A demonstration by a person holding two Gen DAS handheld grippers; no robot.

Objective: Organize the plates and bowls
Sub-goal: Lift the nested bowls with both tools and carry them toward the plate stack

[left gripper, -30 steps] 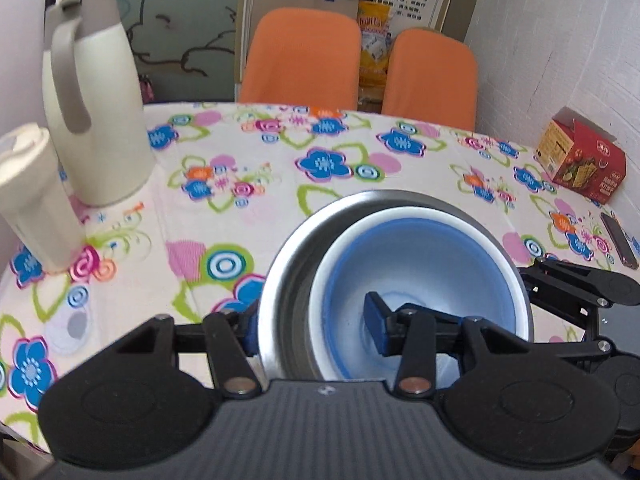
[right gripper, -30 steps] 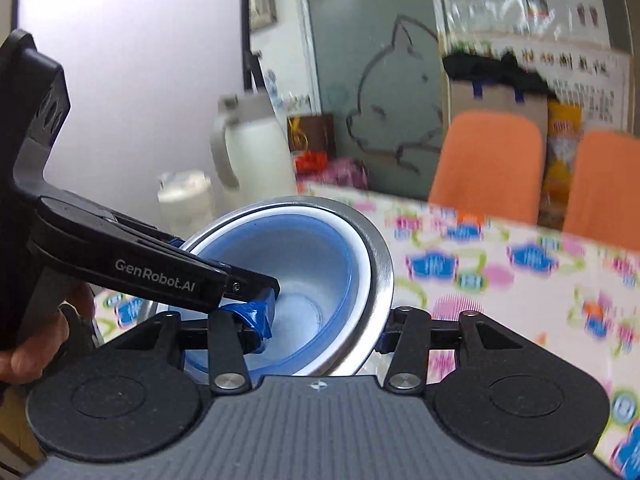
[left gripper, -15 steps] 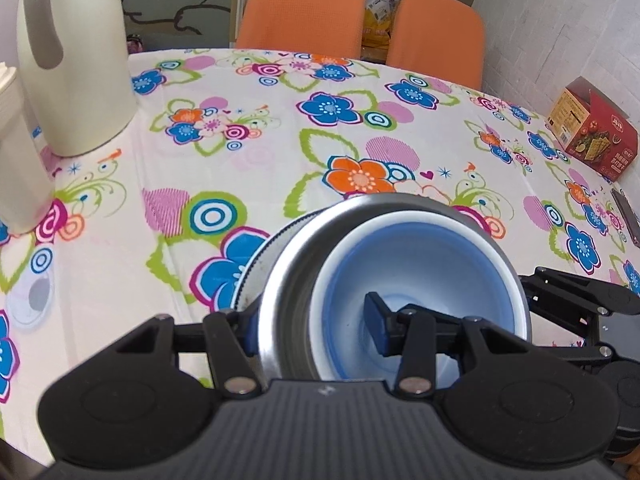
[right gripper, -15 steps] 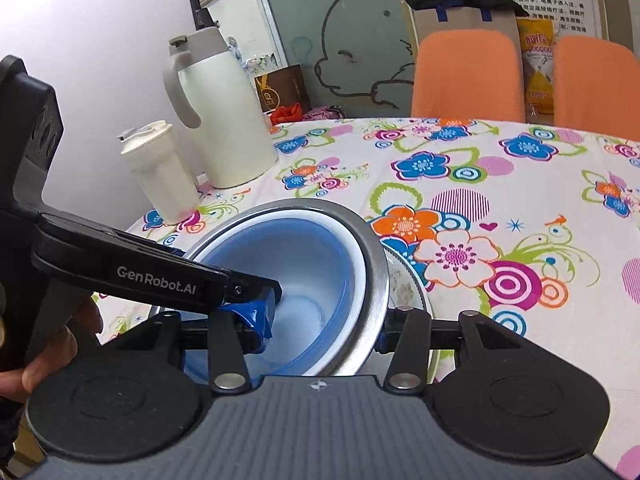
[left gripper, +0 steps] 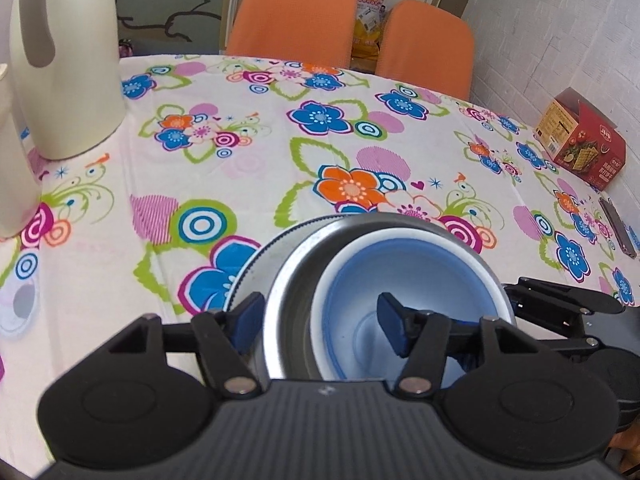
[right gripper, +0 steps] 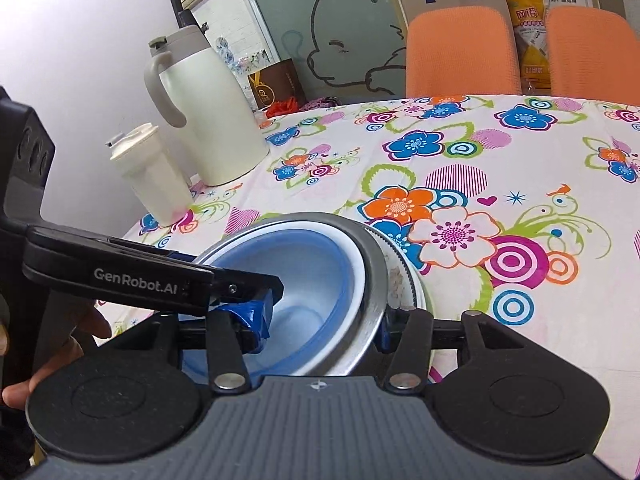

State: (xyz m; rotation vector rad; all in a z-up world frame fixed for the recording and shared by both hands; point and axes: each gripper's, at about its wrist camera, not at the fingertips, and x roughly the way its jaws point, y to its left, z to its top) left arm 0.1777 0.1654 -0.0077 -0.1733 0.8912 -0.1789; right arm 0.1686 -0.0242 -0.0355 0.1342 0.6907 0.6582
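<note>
A steel bowl (left gripper: pixel 292 280) with a blue-and-white bowl (left gripper: pixel 420 276) nested inside sits over a white plate (left gripper: pixel 256 258) with a toothed rim on the flowered table. My left gripper (left gripper: pixel 320 320) straddles the near-left wall of the two bowls, its fingers spread and slack, one outside and one inside. My right gripper (right gripper: pixel 324 328) straddles the opposite wall: one finger inside the blue bowl (right gripper: pixel 304 264), one outside the steel bowl (right gripper: pixel 372 280). The plate (right gripper: pixel 408 280) shows under the bowls.
A cream jug (left gripper: pixel 60 68) and a cream tumbler (right gripper: pixel 152 176) stand at the table's left. A red carton (left gripper: pixel 580 140) and a dark phone (left gripper: pixel 618 226) lie at the right edge. Two orange chairs (left gripper: pixel 296 16) stand behind the table.
The stacked bowls came down from the air onto the white plate. My left gripper's fingers have spread wider around the bowl walls.
</note>
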